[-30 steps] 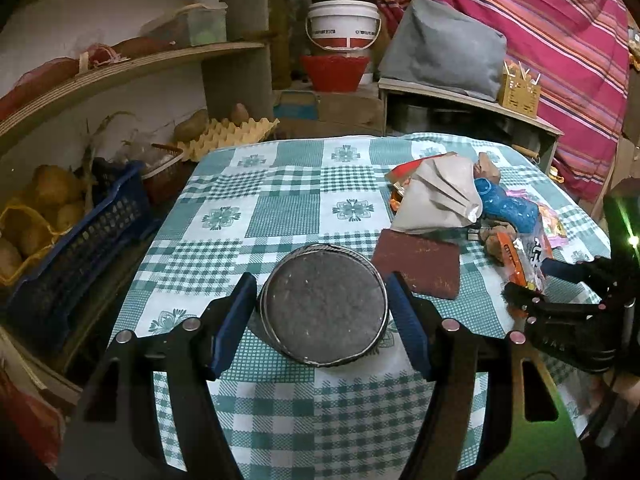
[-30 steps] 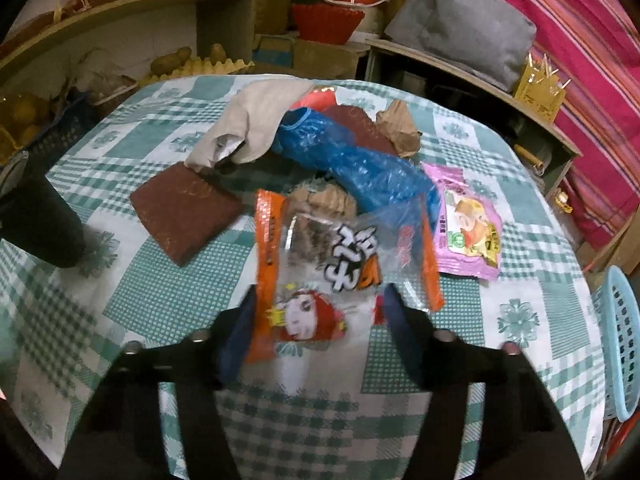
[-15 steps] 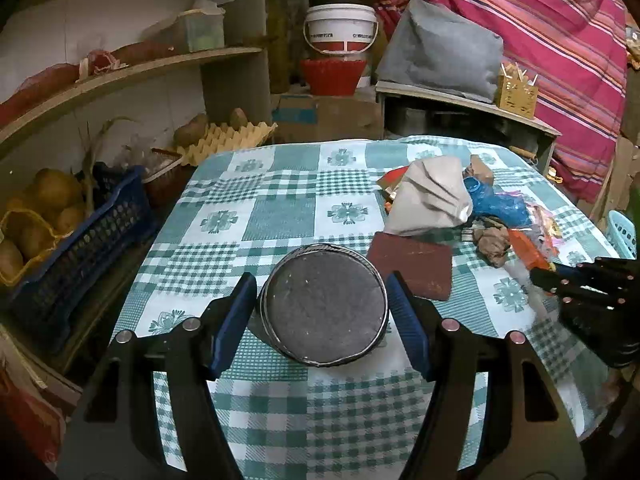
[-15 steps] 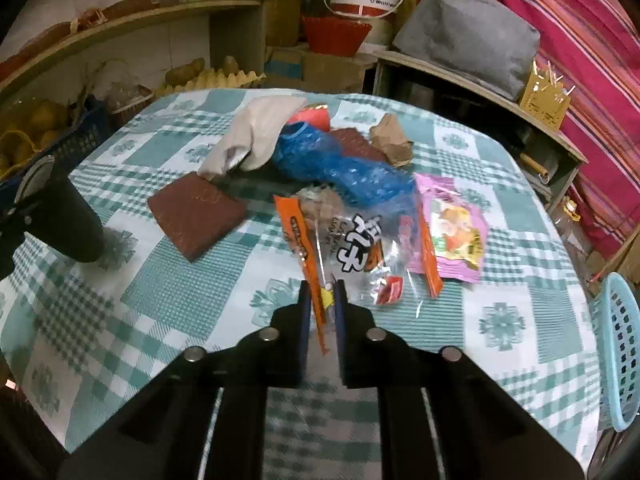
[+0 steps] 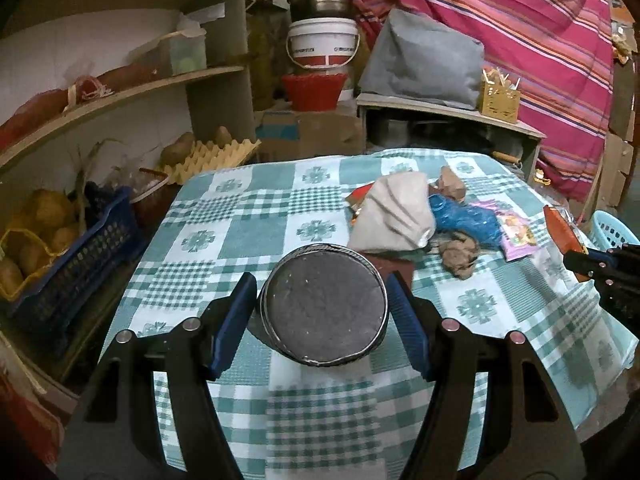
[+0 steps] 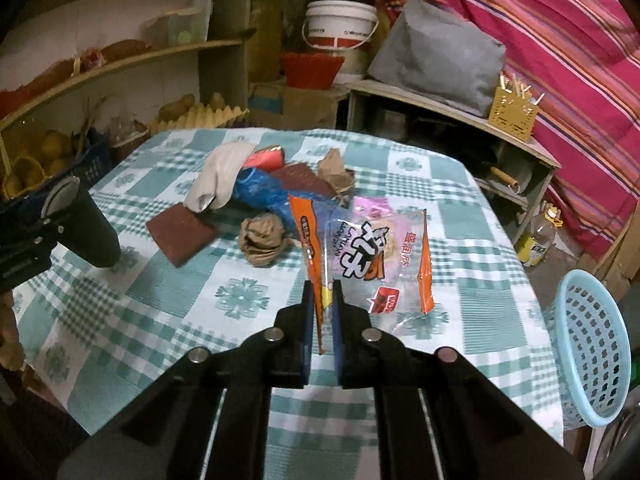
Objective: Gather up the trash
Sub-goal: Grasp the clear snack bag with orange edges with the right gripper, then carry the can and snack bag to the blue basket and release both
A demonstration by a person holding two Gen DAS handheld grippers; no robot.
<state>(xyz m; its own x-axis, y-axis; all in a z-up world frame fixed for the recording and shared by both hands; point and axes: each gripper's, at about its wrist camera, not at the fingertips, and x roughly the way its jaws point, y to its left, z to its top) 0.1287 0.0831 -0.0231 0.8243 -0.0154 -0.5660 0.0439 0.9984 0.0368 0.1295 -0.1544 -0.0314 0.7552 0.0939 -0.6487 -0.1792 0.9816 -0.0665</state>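
The right gripper (image 6: 321, 312) is clenched on the near left edge of an orange-and-clear snack wrapper (image 6: 372, 248), which is lifted off the checked tablecloth (image 6: 192, 296) and hangs above the table's near right part. In the left wrist view the same wrapper (image 5: 562, 232) is seen at the far right edge, pinched by the right gripper (image 5: 580, 262).

The left gripper (image 5: 322, 320) is seen with its blue pads (image 5: 236, 320) spread to either side of a dark round container (image 5: 324, 308); a narrow gap is visible on each side, so whether the pads press on it cannot be told. In the right wrist view that container (image 6: 86, 228) is shown tilted over the table's left edge.

The remaining trash is gathered toward the far right part of the table: a beige folded bag (image 6: 220, 176), a blue plastic bag (image 6: 260, 190), a crumpled brown paper ball (image 6: 262, 240), a second crumpled brown paper (image 6: 336, 170), a flat maroon sheet (image 6: 182, 234), a second maroon sheet (image 6: 300, 180) and a pink wrapper (image 5: 516, 234). A light blue mesh basket (image 6: 592, 352) is seen beyond the table's right edge.
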